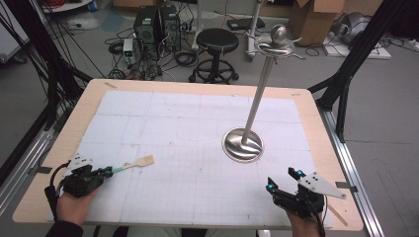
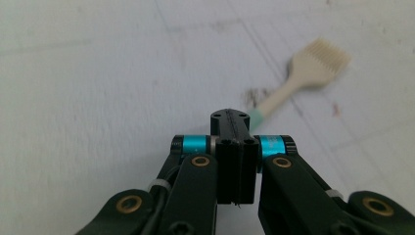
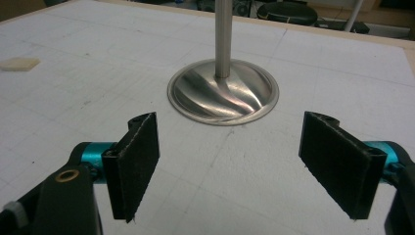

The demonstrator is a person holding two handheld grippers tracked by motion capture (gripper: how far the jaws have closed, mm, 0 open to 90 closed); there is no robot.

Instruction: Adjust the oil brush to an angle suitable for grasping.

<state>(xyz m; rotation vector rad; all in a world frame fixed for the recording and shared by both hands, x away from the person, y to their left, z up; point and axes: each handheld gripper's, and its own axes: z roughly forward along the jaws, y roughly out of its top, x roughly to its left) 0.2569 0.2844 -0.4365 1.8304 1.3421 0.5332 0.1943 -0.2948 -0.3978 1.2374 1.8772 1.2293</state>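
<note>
High view: at lower left the left gripper [image 1: 108,172] is clenched on the handle of a cream brush [image 1: 140,162], head lying on the white mat [image 1: 188,128]. Right of centre stands a steel stand [image 1: 243,143] — at lower right, the right gripper [image 1: 282,179] is released, holding nothing.

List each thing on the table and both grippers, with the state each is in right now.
left gripper: shut on the brush handle, low at the table's near left.
brush: held by its handle, bristle head pointing away from the gripper, close over the mat.
right gripper: open, jaws wide apart, nothing between them.
metal stand: upright on its round base, untouched.
white mat: flat on the table.
</note>
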